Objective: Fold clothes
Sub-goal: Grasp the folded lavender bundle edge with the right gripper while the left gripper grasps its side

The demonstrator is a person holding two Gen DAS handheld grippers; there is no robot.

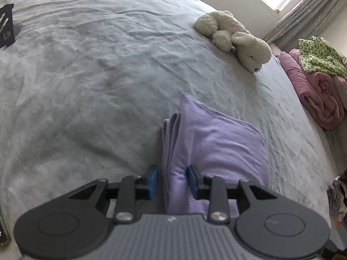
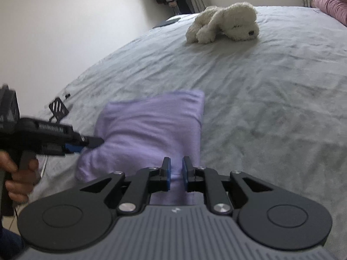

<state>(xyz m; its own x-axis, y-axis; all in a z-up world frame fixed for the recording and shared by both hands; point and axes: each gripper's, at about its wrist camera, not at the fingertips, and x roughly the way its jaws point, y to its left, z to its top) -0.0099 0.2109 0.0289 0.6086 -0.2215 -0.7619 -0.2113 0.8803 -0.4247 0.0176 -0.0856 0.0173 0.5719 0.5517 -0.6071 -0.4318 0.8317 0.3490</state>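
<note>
A folded lilac garment (image 1: 216,140) lies on the grey bed sheet (image 1: 86,75), with its stacked layers showing along the left edge. My left gripper (image 1: 172,179) straddles the near end of that edge. The right pad touches the cloth, while a strip of sheet shows between the left pad and the cloth, so the jaws stand open. In the right wrist view the lilac garment (image 2: 151,125) fills the narrow gap of my right gripper (image 2: 176,173), which is shut on its near edge. The left gripper (image 2: 95,143) comes in from the left at the garment's corner, held by a person's hand (image 2: 19,173).
A white plush dog (image 1: 234,36) (image 2: 225,23) lies farther up the bed. A rolled pink quilt (image 1: 314,99) with a green patterned cloth (image 1: 318,54) on top sits off the bed's right side. A small black stand (image 2: 58,107) rests near the left edge.
</note>
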